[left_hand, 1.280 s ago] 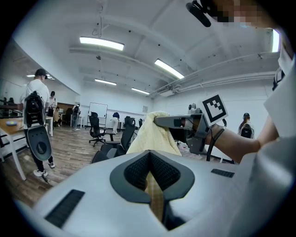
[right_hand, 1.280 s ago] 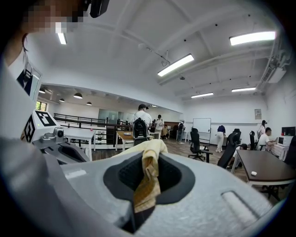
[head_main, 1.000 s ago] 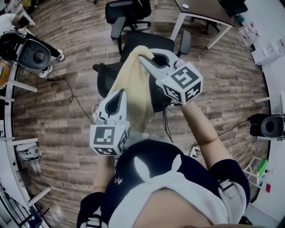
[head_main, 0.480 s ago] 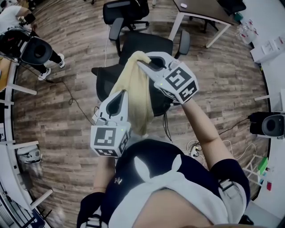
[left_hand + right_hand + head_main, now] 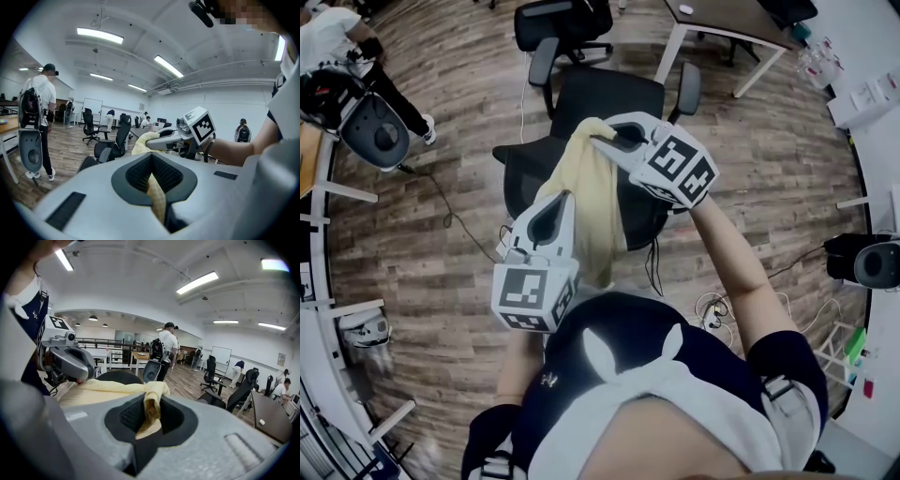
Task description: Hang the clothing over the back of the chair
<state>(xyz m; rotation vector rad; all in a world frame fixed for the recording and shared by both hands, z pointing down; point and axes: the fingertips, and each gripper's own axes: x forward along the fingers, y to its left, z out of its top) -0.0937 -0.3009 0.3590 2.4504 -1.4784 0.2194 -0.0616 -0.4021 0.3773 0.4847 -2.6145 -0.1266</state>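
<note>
A pale yellow garment (image 5: 589, 202) hangs stretched between my two grippers, above a black office chair (image 5: 600, 98) seen in the head view. My left gripper (image 5: 555, 195) is shut on the garment's near end; the cloth (image 5: 157, 199) shows pinched in its jaws. My right gripper (image 5: 602, 139) is shut on the far end, where a fold of the cloth (image 5: 151, 411) bunches between its jaws. The garment drapes down over the chair's backrest (image 5: 522, 164), whose top edge it partly hides. In the right gripper view the garment (image 5: 101, 392) runs to the left gripper (image 5: 70, 363).
A second black chair (image 5: 565, 23) and a white-legged desk (image 5: 727, 28) stand beyond. A person (image 5: 342, 42) stands at the far left by a grey seat (image 5: 375, 127). Cables (image 5: 441, 192) trail on the wooden floor. Grey equipment (image 5: 870, 264) sits at the right.
My right gripper has sunk lower with the garment's far end and rolled a little. The left gripper has kept nearly still. The person at far left has shifted.
</note>
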